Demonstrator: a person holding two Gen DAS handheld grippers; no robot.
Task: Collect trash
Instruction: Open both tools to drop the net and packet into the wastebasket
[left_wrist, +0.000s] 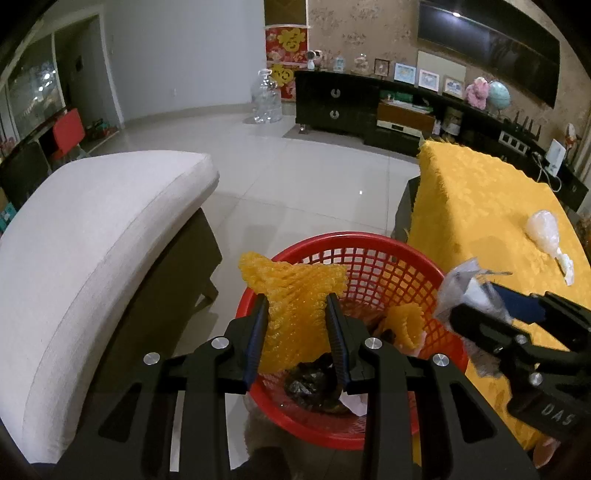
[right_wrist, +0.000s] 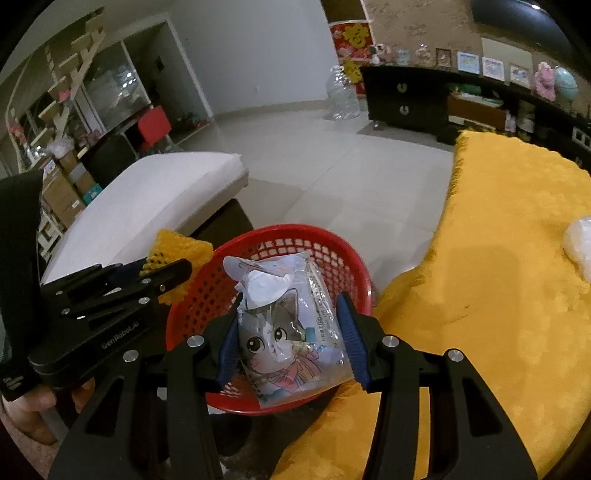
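Observation:
A red mesh basket (left_wrist: 373, 258) stands on the floor between a white seat and a yellow-covered table; it holds dark trash and a yellow foam piece (left_wrist: 402, 325). My left gripper (left_wrist: 297, 306) is shut on a yellow foam net (left_wrist: 295, 295) and holds it over the basket's near rim. My right gripper (right_wrist: 290, 310) is shut on a plastic packet with a cat print (right_wrist: 288, 328), above the basket (right_wrist: 207, 284). The right gripper also shows in the left wrist view (left_wrist: 491, 299), and the left gripper in the right wrist view (right_wrist: 173, 266). A crumpled white plastic wrapper (left_wrist: 546, 236) lies on the table.
The white cushioned seat (left_wrist: 99, 236) is to the left of the basket. The table with the yellow cloth (left_wrist: 480, 206) is to the right. A dark low cabinet (left_wrist: 369, 107) runs along the far wall, with a large clear bottle (left_wrist: 266, 96) on the tiled floor.

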